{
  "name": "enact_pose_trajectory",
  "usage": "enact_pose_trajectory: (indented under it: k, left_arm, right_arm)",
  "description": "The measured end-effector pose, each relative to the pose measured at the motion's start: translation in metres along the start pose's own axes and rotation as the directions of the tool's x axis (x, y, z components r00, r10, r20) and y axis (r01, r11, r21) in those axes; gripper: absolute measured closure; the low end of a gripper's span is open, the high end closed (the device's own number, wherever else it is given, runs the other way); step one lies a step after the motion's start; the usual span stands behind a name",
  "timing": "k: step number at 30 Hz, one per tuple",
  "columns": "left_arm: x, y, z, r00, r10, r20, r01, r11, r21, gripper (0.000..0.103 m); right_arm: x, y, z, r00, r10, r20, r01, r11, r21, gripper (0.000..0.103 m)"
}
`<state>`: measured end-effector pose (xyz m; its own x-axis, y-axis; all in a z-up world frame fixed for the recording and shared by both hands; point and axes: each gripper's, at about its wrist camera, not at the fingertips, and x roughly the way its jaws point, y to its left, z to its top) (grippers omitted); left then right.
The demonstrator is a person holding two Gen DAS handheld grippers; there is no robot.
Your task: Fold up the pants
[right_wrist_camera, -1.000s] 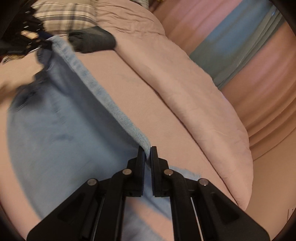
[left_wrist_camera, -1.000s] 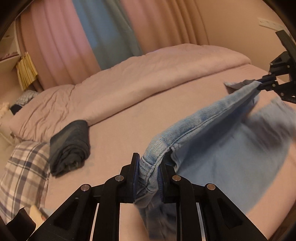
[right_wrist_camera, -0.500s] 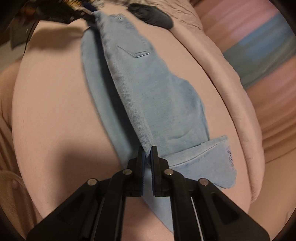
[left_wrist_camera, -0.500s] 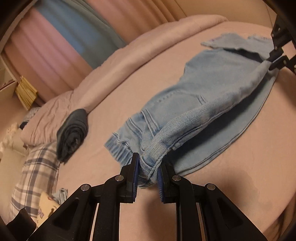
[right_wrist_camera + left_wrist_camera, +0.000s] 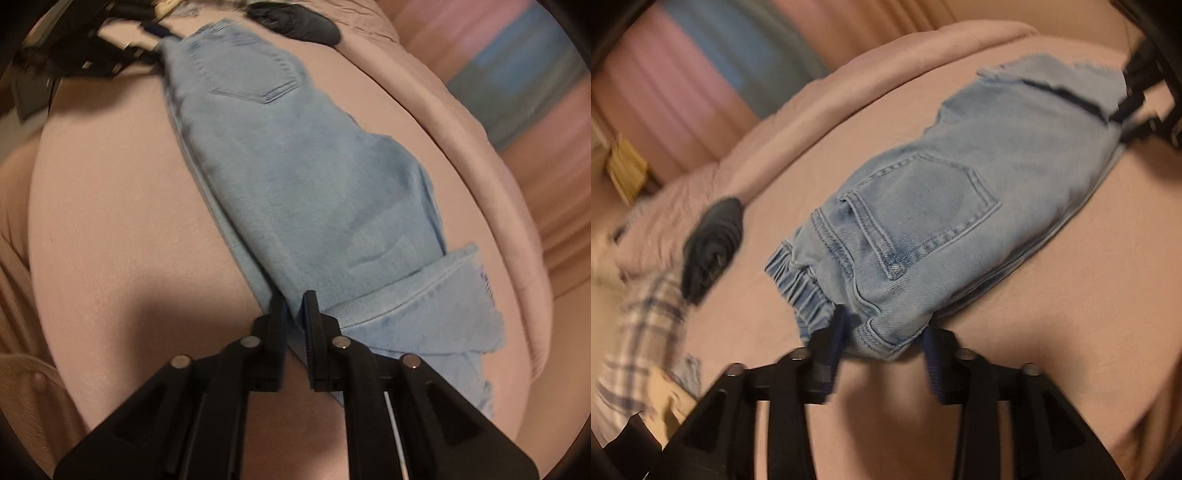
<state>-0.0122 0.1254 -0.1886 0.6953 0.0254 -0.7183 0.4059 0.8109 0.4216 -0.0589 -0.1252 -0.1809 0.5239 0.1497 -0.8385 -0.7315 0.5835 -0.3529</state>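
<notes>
Light blue denim pants (image 5: 960, 206) lie folded lengthwise on the pink bed sheet (image 5: 1052, 332), back pocket up. My left gripper (image 5: 882, 332) is open, its fingers either side of the waistband corner. My right gripper (image 5: 295, 306) stands at the leg end of the pants (image 5: 314, 177), fingers slightly apart with the folded denim edge between them. Each gripper also shows in the other's view: the right one (image 5: 1134, 107) at the far hem, the left one (image 5: 147, 40) at the waist.
A rolled dark garment (image 5: 713, 243) lies on the bed beyond the waistband, also in the right wrist view (image 5: 299, 22). A plaid pillow (image 5: 639, 350) is at the left. A pink duvet (image 5: 849, 92) runs along the far side, curtains behind.
The pants were lifted and stretched between both grippers, then laid down folded on the sheet. My left gripper has opened off the waistband; the right fingers have parted slightly.
</notes>
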Motion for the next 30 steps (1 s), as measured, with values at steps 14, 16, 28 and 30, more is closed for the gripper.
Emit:
enact_pose_trajectory:
  k: [14,16,28,30]
  left_arm:
    - [-0.010,-0.023,0.087,0.888,-0.398,0.229,0.456,0.824,-0.336,0.021]
    - [0.000,-0.049,0.112,0.859,-0.456,0.232,0.509,0.806,-0.302,0.021]
    - [0.050,-0.158,0.192,0.764,-0.634,0.120,0.642,0.730,-0.234,0.042]
    - [0.053,-0.168,0.195,0.776,-0.623,0.092,0.627,0.748,-0.218,0.059]
  right_arm:
    - [-0.026,-0.184,-0.039,0.993,0.065,0.095,-0.114,0.673,0.731,0.050]
    - [-0.010,-0.206,-0.034,0.992,0.096,0.080,-0.122,0.614,0.779,0.051]
    - [0.101,-0.264,0.041,0.959,0.233,-0.160,-0.002,0.573,0.820,0.052]
    - [0.114,-0.262,0.047,0.948,0.228,-0.221,0.041,0.601,0.799,0.052]
